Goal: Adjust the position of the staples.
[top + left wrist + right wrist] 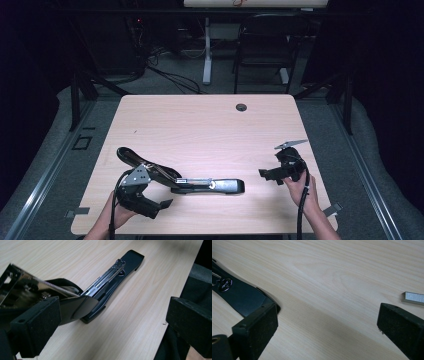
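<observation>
A black stapler (180,177) lies swung open on the pale wooden bench (200,125), near its front edge, its base stretched toward the right and its top arm folded back to the left. The left gripper (150,206) hovers just beside the hinged end with its fingers (37,327) spread wide and nothing between them; the right gripper (272,175) sits apart from the base's tip, its fingers (257,330) likewise spread wide on bare wood. A short strip of staples (413,297) lies on the bench near the right gripper, judging from the right gripper view. The likely trouble from here: the staple strip is thin and brittle, so a hard or skewed pinch could snap it or flick it away, and a nudge to the open stapler could slide it or let the sprung arm flop. The strip is cut off at the frame edge, so its length is unclear, and it is too small to find in the high view. Whether the magazine already holds staples cannot be told, and the left finger hides part of the chrome top arm.
</observation>
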`<state>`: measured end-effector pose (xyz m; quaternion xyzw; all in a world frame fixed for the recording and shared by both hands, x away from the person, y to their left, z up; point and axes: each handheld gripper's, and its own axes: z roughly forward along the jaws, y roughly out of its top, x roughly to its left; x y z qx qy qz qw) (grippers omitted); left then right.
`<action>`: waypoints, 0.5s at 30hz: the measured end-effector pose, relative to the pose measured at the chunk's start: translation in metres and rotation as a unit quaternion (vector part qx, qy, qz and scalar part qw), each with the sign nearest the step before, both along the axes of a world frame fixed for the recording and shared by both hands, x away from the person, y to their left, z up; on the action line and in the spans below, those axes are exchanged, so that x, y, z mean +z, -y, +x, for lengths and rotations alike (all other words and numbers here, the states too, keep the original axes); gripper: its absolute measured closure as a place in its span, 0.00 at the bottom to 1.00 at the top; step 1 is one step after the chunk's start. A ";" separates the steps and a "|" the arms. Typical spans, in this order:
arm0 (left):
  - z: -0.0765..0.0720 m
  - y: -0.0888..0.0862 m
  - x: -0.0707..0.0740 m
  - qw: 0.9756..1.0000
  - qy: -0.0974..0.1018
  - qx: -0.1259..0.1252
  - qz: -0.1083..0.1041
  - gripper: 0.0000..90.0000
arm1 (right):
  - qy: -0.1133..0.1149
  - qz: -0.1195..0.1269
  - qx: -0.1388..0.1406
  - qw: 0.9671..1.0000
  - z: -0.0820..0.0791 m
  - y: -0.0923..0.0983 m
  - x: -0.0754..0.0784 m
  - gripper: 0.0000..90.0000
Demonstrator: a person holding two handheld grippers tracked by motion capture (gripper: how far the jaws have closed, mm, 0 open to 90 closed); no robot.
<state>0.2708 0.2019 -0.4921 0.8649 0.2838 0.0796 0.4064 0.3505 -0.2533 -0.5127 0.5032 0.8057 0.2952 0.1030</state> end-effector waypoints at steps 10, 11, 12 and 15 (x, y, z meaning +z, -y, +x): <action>-0.006 -0.003 -0.004 1.000 -0.015 -0.012 0.015 0.00 | 0.000 -0.004 -0.023 1.000 0.007 0.014 -0.001 0.04; -0.005 -0.004 -0.005 1.000 -0.018 -0.010 0.015 0.00 | -0.001 -0.001 -0.029 1.000 0.008 0.017 -0.001 0.04; -0.005 -0.005 -0.005 1.000 -0.023 -0.008 0.016 0.00 | -0.003 -0.003 -0.030 1.000 0.009 0.020 0.000 0.05; -0.003 -0.009 -0.008 0.999 -0.031 0.002 0.024 0.00 | -0.003 0.004 -0.045 0.999 0.013 0.028 0.000 0.06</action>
